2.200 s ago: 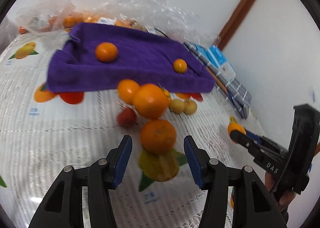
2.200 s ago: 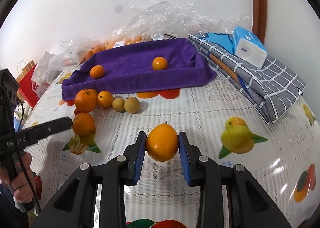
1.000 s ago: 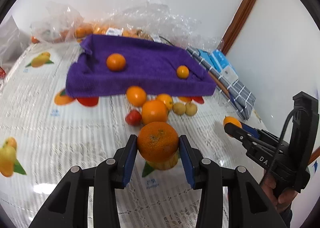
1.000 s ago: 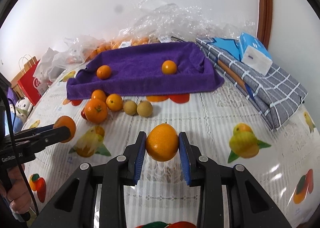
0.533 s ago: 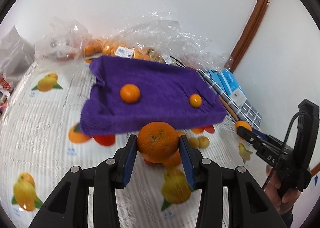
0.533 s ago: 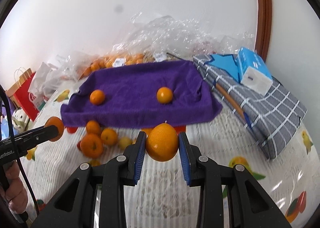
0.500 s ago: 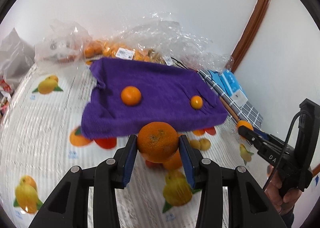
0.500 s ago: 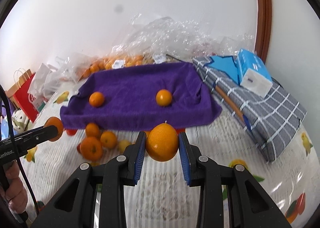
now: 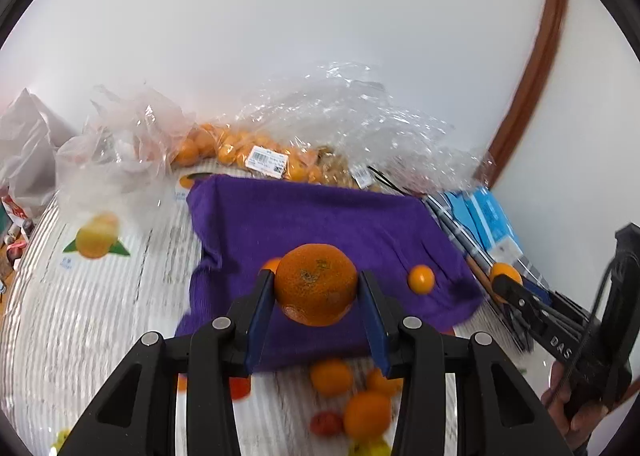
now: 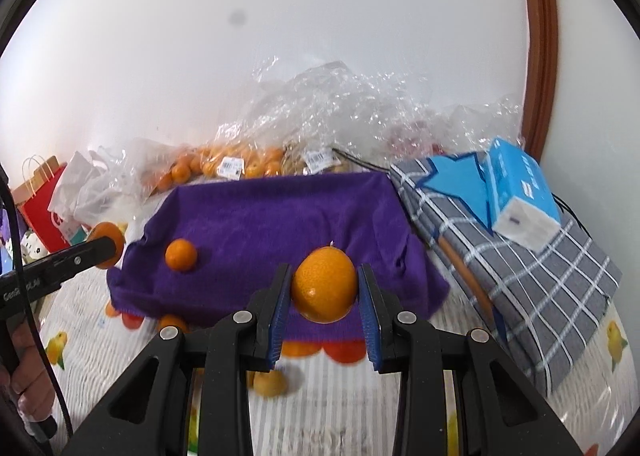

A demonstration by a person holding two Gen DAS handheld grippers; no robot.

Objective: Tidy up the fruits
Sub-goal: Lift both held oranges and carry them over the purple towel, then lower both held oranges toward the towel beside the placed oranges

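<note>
Orange, dimpled and round: large rough-skinned mandarin [image 9: 316, 290] pinched between the blue pads of the left gripper [image 9: 316, 298], held in the air over the near edge of the purple terry towel [image 9: 320, 223]. Smoother, paler orange with a small stem nub [image 10: 325, 285] clamped likewise in the right gripper [image 10: 324, 292], also above the towel's front half. Two small tangerines already resting on the cloth, one on the left side [image 10: 181, 254] and one on the right [image 9: 421, 279]; more loose fruit [image 9: 367, 414] lying on the fruit-print tablecloth [image 9: 100, 316] just below the towel's hem.

Probably firm but yielding under the peel, moderately heavy for the size, waxy enough to roll or squirt out if squeezed off-centre. Best taken across the widest belly, pads flat on opposite sides, as held at present in both grips. Pressure kept modest to avoid bruising. Likely to roll once released on the soft, sloping cloth, so low and gentle setting-down advisable, apart from the tangerines.
</note>
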